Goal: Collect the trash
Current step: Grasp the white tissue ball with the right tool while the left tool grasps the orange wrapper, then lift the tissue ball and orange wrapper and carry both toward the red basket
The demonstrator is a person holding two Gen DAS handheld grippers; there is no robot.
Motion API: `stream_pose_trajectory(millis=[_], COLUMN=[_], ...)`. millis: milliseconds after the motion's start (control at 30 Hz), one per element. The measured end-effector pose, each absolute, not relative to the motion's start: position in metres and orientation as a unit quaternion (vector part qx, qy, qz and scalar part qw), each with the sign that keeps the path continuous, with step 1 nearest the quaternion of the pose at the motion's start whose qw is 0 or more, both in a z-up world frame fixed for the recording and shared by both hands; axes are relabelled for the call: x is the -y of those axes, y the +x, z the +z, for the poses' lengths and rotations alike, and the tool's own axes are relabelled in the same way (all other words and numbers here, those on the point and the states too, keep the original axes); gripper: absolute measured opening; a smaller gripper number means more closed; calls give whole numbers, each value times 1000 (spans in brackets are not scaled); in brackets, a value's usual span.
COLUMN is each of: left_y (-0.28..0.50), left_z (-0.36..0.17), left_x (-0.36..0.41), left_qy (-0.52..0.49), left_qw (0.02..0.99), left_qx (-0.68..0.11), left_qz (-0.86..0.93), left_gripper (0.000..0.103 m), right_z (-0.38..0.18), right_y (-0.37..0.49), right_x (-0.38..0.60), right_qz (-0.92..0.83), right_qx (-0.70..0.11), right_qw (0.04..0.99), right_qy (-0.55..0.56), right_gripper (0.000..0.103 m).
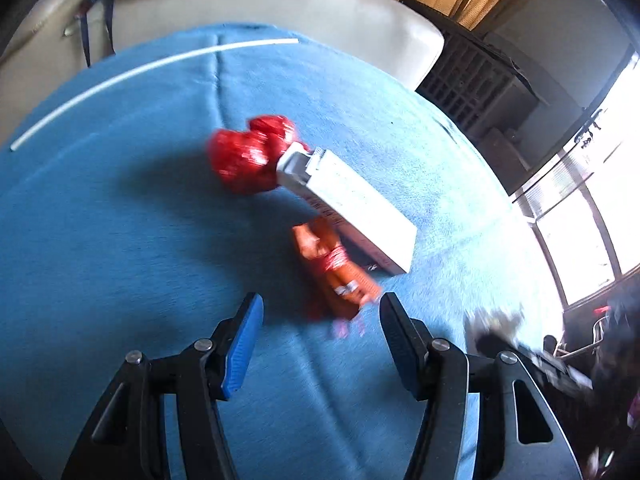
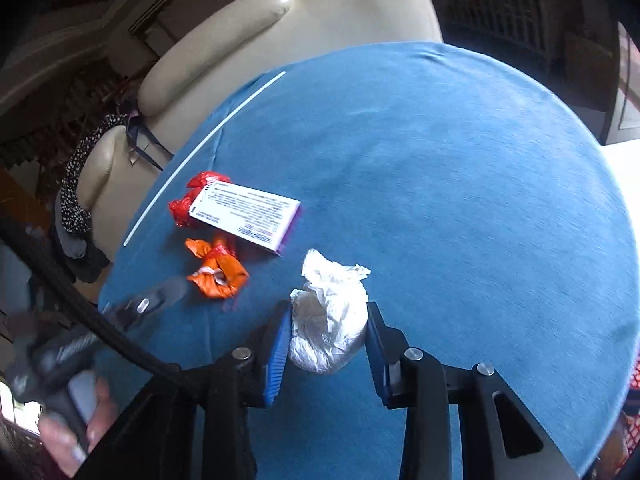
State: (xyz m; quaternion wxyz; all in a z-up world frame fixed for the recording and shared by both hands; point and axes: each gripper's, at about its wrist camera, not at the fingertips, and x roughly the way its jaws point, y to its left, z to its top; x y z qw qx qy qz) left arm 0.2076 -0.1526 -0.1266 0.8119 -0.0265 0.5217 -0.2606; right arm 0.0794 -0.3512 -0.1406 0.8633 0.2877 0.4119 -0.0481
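Only the right wrist view shows the crumpled white wrapper [image 2: 330, 320], low in the centre of the frame on the blue worktop [image 2: 460, 184]; the right gripper [image 2: 327, 344] has its fingers pinching it from both sides. The left wrist view shows the left gripper [image 1: 320, 344] with fingers spread and nothing between them, the orange wrapper [image 1: 340, 276] just beyond. The white box [image 2: 245, 216] carries print too small to read; a red wrapper [image 2: 188, 200] touches its far end.

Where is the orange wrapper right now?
The orange wrapper lies on the blue cloth, just in front of the white box, left of the crumpled white bag.
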Motion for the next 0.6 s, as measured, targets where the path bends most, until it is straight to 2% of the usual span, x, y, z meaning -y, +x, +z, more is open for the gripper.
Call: stream_pose_trajectory(millis=[167,200,300,433,600], left_y=[219,220,219,214,189], left_z=[-142,-144,-144,-142,-131], left_x=[173,175,177,166,150], left_qy=[-44,-44,-35,-42,-33], left_qw=[805,808,813,812,818], left_qx=[-534,-531,-528,-531,-521], left_qz=[-254,-251,-244,-239,-243], left_gripper=[61,58,30,26,25], right_z=[-138,-138,-139,-138,-130], right_y=[50,42,34,27,19], right_x=[359,360,359,355,349], right_qz=[-55,-55,-52,-49,-42], right_qx=[-405,-403,-402,-399,-391], right_qw=[867,867,866,868,873], right_qy=[286,287,292,292,288], right_gripper=[38,38,38,38,38])
